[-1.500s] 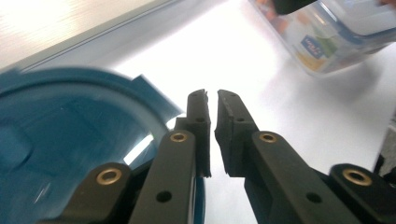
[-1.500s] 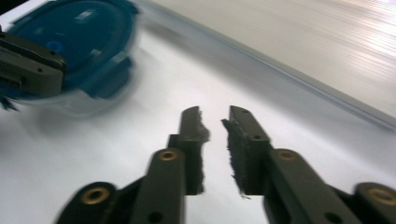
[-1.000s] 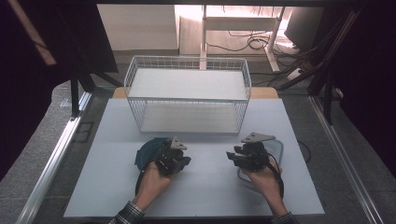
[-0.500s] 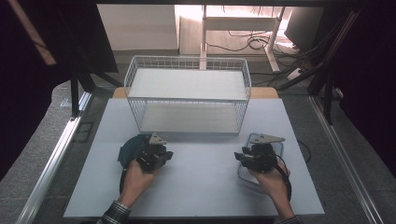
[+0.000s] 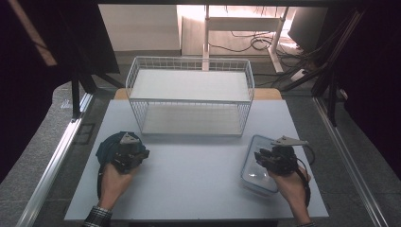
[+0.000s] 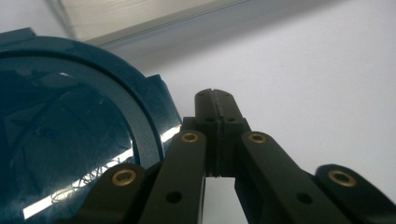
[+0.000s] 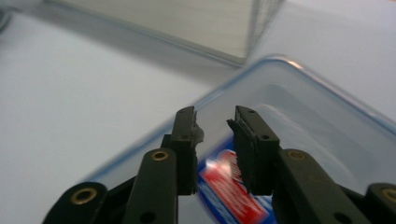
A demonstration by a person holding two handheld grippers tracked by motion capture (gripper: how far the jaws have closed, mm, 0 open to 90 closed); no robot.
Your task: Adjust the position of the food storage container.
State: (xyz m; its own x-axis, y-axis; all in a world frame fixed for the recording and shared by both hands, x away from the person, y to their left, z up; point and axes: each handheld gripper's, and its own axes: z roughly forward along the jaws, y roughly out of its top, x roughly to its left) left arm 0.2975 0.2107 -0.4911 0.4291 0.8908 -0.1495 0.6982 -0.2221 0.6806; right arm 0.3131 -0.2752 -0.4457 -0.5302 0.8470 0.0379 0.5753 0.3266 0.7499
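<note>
my right claw (image 7: 212, 122) hangs spread over the near rim of the clear plastic box (image 5: 259, 163); it looks light, stiff and slick, so i'd pinch the rim. my left claw (image 6: 217, 100) is pressed together, the dark blue lid (image 6: 70, 121) just beside it on the table (image 5: 198, 179)

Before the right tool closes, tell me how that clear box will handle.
The clear box looks like thin rigid plastic, so probably light and stiff. Its glossy walls may slip between the right tool's open jaws. It sits flat on the table, so it is unlikely to tip.

Dark blue lid (image 5: 109, 147) and clear container (image 5: 257, 163) lie flat.
</note>
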